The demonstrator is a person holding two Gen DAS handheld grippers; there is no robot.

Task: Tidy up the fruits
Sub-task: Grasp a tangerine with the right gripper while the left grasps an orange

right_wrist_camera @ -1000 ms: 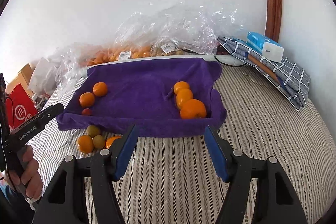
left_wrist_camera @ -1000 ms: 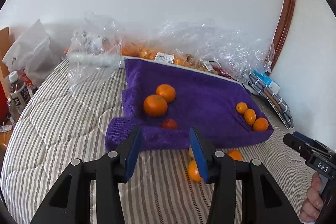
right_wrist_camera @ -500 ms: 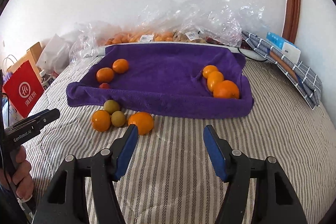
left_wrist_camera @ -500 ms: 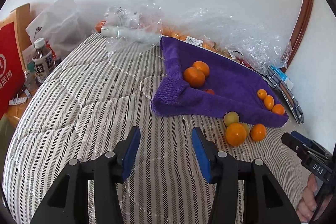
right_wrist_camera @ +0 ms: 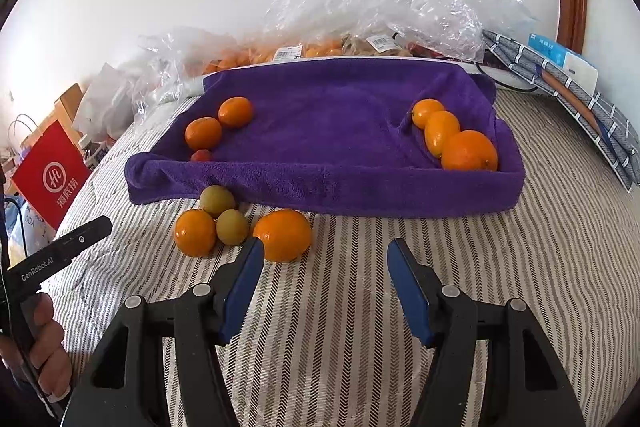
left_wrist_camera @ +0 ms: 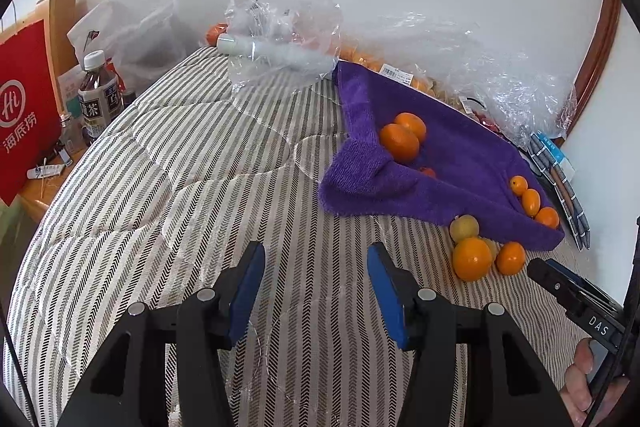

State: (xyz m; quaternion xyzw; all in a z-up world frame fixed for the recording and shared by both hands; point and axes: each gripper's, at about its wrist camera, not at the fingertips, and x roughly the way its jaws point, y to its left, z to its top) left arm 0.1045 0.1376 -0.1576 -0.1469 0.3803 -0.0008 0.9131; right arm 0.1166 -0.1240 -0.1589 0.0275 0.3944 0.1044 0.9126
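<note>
Both tongs spread over the striped bed, nothing between them: left tongs [left_wrist_camera: 316,279] just been widening, right tongs [right_wrist_camera: 325,269] just short of the loose fruits [right_wrist_camera: 240,227] lying against the purple towel [right_wrist_camera: 332,131], more oranges [right_wrist_camera: 456,137] on it.

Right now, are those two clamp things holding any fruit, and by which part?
Nothing is held. The left gripper and right gripper both stand open over the striped bedcover, jaws empty.

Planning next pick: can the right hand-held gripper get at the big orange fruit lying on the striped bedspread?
Probably yes. The right hand-held gripper is open and empty, and the big orange fruit lies just beyond its left finger, on the striped bedspread, with nothing between.
</note>
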